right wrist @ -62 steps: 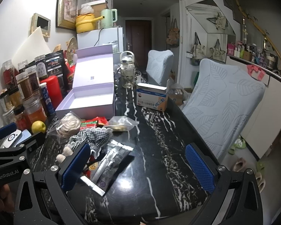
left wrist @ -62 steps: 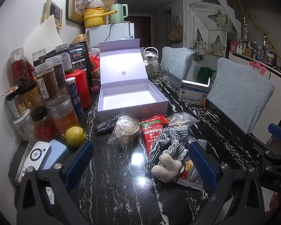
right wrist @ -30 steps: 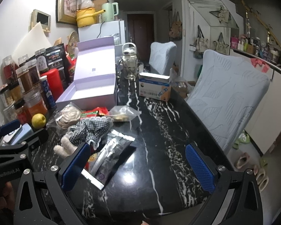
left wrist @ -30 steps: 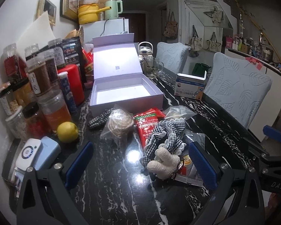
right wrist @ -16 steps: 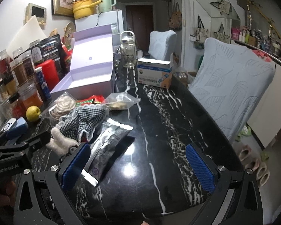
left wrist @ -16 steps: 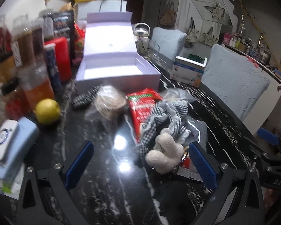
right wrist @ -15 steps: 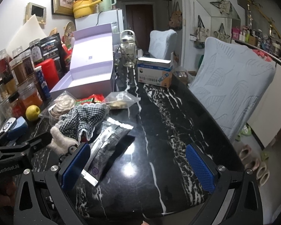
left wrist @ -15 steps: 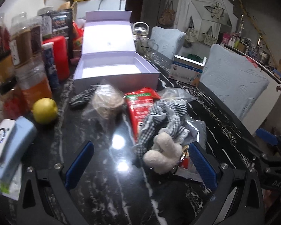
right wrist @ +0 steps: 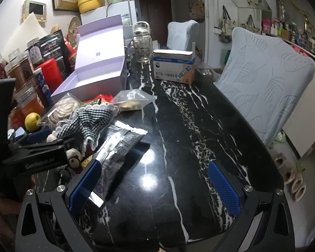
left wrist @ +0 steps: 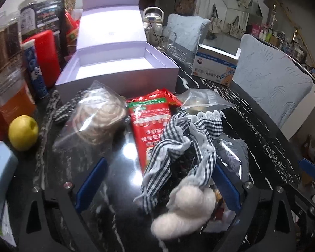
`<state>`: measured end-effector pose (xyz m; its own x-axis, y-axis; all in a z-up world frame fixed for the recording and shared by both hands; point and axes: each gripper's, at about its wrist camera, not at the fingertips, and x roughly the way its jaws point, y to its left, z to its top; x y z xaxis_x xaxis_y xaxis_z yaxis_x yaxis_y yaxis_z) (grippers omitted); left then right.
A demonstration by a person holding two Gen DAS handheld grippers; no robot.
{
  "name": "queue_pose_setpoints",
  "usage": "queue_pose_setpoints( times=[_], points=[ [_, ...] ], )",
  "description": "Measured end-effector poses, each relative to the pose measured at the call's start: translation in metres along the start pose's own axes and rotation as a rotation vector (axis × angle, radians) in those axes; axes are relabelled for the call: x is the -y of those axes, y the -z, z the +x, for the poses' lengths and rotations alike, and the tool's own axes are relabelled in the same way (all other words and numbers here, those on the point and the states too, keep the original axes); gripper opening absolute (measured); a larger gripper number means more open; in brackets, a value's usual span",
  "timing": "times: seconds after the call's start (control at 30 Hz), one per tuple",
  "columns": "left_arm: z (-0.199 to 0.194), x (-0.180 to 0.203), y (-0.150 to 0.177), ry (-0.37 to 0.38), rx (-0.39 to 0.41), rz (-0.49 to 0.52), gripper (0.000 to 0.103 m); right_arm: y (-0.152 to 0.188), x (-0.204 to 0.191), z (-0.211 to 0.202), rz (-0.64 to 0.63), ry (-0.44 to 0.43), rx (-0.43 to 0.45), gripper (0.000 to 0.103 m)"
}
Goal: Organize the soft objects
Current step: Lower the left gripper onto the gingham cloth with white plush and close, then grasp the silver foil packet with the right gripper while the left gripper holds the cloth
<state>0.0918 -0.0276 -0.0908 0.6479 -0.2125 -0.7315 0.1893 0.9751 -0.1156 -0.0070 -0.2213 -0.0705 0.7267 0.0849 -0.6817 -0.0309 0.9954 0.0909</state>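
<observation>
1. Left wrist view: my left tool [left wrist: 157,185] hangs low over the black marble desk [left wrist: 252,126] with its two blue pads spread wide and gripping nothing.
2. Between those pads lies one plush toy [left wrist: 184,210], cream and fuzzy, wearing a black-and-white checked dress [left wrist: 182,138] with lace trim. The toy sits toward the right pad; I cannot tell whether they touch.
3. Under and beside the dress I count one red packet [left wrist: 151,119], one clear bag holding a coil of pale yarn [left wrist: 98,115], one clear bag with pale contents [left wrist: 201,103] and one silver foil pouch [left wrist: 233,153].
4. One lavender box [left wrist: 119,71] stands open behind the pile, its lid upright and its inside bare.
5. One yellow lemon [left wrist: 23,132] rests at the left, near a row of jars and one red canister [left wrist: 46,56].
6. Right wrist view: my right tool [right wrist: 155,187] is also spread wide, holding nothing, above bare desk just right of the foil pouch [right wrist: 119,145].
7. I see one blue-and-white carton [right wrist: 174,67] and one clear water bottle [right wrist: 141,42] farther back, and two chairs with pale leaf-pattern covers, the nearer one [right wrist: 266,73] at the desk's right edge.
</observation>
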Motion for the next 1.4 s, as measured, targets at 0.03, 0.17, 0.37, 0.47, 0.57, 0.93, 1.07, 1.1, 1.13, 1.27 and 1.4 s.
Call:
queue_pose_setpoints(
  times=[0.03, 0.17, 0.37, 0.47, 0.57, 0.93, 1.07, 1.1, 1.13, 1.27, 1.4],
  points=[
    [0.004, 0.0, -0.001, 0.009, -0.012, 0.0, 0.098, 0.0, 0.001, 0.001, 0.003, -0.002, -0.002, 0.103],
    [0.02, 0.0, 0.0, 0.062, -0.078, -0.012, 0.08, 0.001, -0.001, 0.002, 0.003, -0.009, -0.009, 0.103],
    [0.013, -0.001, 0.005, 0.072, -0.036, -0.009, 0.049, 0.001, -0.007, 0.006, -0.016, -0.022, -0.018, 0.103],
    [-0.002, -0.005, 0.009, 0.073, -0.002, -0.017, 0.046, 0.001, -0.01, 0.009, -0.02, -0.032, -0.023, 0.103],
    [-0.02, -0.008, 0.015, 0.06, 0.042, -0.018, 0.046, 0.001, -0.012, 0.011, -0.022, -0.04, -0.027, 0.103],
    [-0.067, -0.026, 0.031, 0.001, 0.145, -0.063, 0.046, -0.003, -0.028, 0.03, -0.021, -0.032, 0.002, 0.103],
    [-0.071, -0.031, 0.035, 0.001, 0.151, -0.077, 0.046, -0.001, -0.032, 0.044, -0.006, -0.005, 0.007, 0.103],
    [-0.071, -0.033, 0.036, 0.002, 0.152, -0.083, 0.046, -0.001, -0.032, 0.046, -0.007, 0.004, 0.012, 0.103],
    [-0.071, -0.035, 0.036, 0.001, 0.15, -0.088, 0.046, -0.001, -0.033, 0.05, -0.008, 0.013, 0.013, 0.103],
    [-0.066, -0.038, 0.039, 0.006, 0.132, -0.105, 0.046, -0.001, -0.033, 0.062, 0.008, 0.008, -0.008, 0.095],
    [-0.064, -0.04, 0.041, 0.008, 0.125, -0.111, 0.046, 0.001, -0.033, 0.068, 0.004, 0.014, -0.018, 0.079]
  ],
)
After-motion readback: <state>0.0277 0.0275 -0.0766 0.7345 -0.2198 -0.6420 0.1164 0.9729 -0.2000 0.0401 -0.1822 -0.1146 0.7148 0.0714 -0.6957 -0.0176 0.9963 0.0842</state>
